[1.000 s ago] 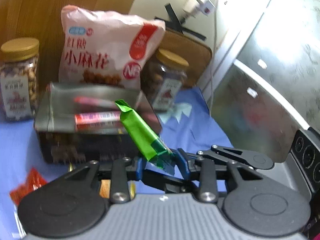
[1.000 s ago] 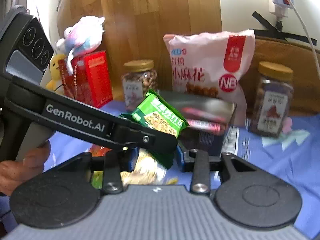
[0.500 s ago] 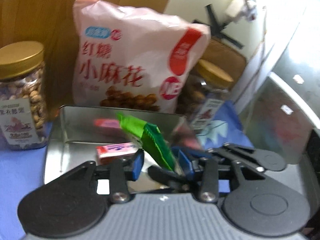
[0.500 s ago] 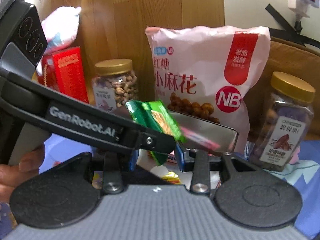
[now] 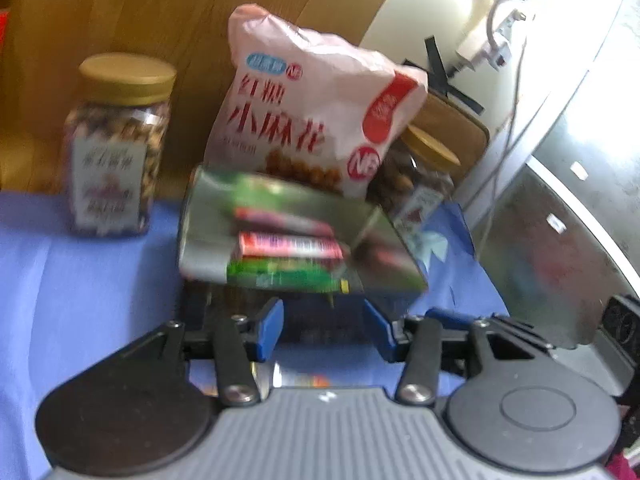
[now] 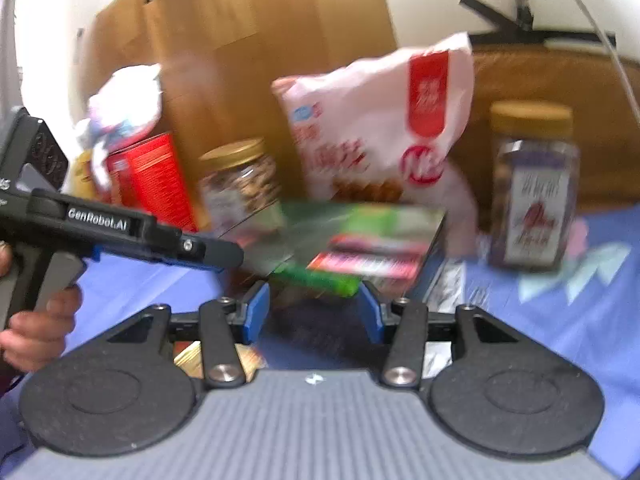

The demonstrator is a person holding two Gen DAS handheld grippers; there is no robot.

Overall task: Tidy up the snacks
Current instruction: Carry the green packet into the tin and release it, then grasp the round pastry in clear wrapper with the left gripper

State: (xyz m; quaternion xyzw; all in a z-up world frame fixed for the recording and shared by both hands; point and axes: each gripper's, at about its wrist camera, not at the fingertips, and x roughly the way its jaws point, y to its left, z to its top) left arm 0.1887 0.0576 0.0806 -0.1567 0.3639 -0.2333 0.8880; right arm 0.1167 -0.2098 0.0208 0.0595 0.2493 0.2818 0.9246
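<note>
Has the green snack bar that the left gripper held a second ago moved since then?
Yes. The green bar has left the left gripper, whose jaws are opening with nothing between them, and lies in the metal tin beside the pink packet.

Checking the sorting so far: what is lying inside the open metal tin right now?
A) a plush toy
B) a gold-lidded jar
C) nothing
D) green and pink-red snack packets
D: the metal tin holds a green packet beside a pink-red packet.

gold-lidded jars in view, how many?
2. One jar stands left of the pink snack bag, beside the red box; the other jar stands right of the bag. More may be hidden behind the bag.
</note>
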